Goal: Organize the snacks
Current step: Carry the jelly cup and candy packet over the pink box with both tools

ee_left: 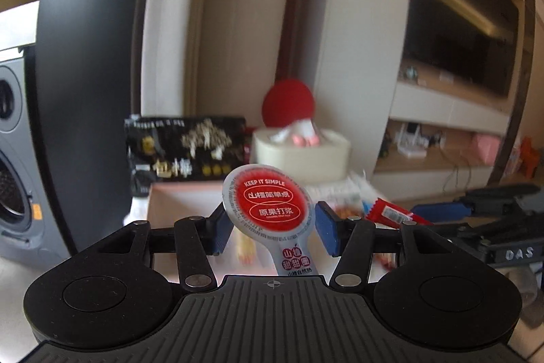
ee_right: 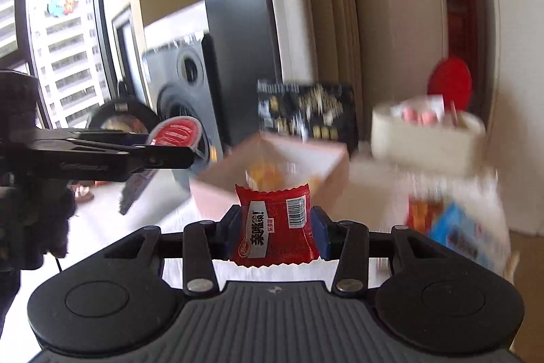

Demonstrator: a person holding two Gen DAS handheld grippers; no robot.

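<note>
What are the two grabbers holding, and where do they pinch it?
The right gripper pinches a red snack packet across its middle. The left gripper carries a round red-labelled snack; only one of its fingers seems to touch the edge.

Left gripper [ee_left: 272,228]: raised, pointing forward; blue pads [ee_left: 222,232] set apart, with a round-headed red-and-white snack packet upright between them. Left pad meets the packet's edge; a gap shows at the right pad.
Left gripper, seen from the right wrist [ee_right: 163,155]: reaches in level from the left edge, its black linkage side-on.
Right gripper [ee_right: 276,228]: raised, pointing forward; blue pads [ee_right: 319,235] pressed against both sides of a red snack packet, held upright.
Relative position: right gripper lies just to the right of the left gripper, near it.
</note>
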